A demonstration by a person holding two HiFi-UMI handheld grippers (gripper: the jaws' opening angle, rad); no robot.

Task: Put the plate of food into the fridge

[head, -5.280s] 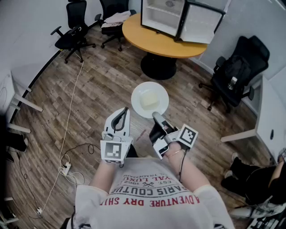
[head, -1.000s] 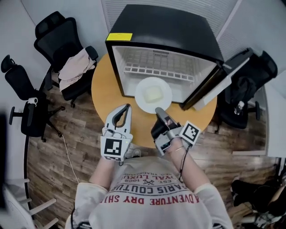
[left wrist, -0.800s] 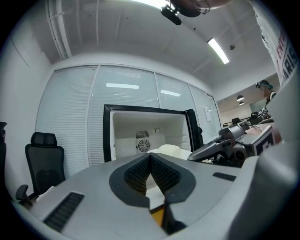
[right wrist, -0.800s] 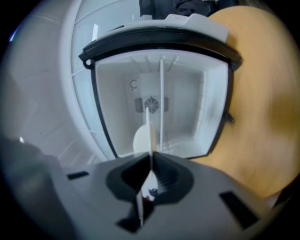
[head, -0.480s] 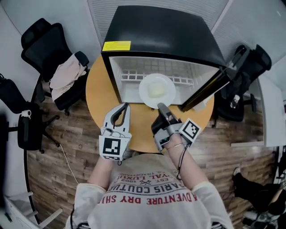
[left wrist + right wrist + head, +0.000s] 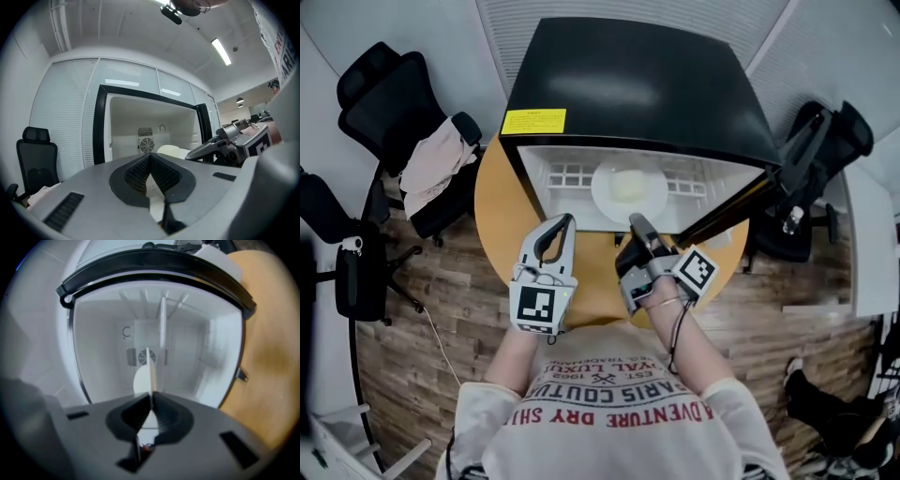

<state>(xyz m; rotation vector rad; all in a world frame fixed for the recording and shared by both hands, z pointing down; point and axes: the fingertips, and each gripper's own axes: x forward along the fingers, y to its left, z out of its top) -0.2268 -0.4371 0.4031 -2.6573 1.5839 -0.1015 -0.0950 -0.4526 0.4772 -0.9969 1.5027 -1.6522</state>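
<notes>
**Clerk:** Head view first. Any writing?

**Inspector:** There is a yellow label (image 6: 533, 121) on the front corner of the black top of the fridge (image 6: 637, 80); its print is too small to read. The person's shirt (image 6: 619, 412) carries red lettering, upside down to the camera and partly legible: "ADVENTURE DRY" and "COUTUR".

**Clerk:** And the item?

**Inspector:** The plate (image 6: 649, 201) is white, round and lies flat, face up. A pale block of food (image 6: 626, 186) sits at its centre. Being round, it has no long axis. It is within the fridge's open mouth, over the white interior. I cannot tell whether it rests on anything. The right gripper (image 6: 636, 228) clamps its near rim. The door (image 6: 741, 202) stands open to the right, and the fridge stands on a round wooden table (image 6: 499, 211).

**Clerk:** Left gripper view?

**Inspector:** The jaws of the left gripper (image 6: 151, 157) are closed together with nothing between them. Beyond them is the fridge cavity, with a round fan (image 6: 146, 146) on its back wall. The plate shows beside the other gripper.

**Clerk:** Right gripper view?

**Inspector:** The jaws are pressed onto the plate's rim. The plate appears edge-on, as a thin pale line running up the frame toward the fan.
</notes>
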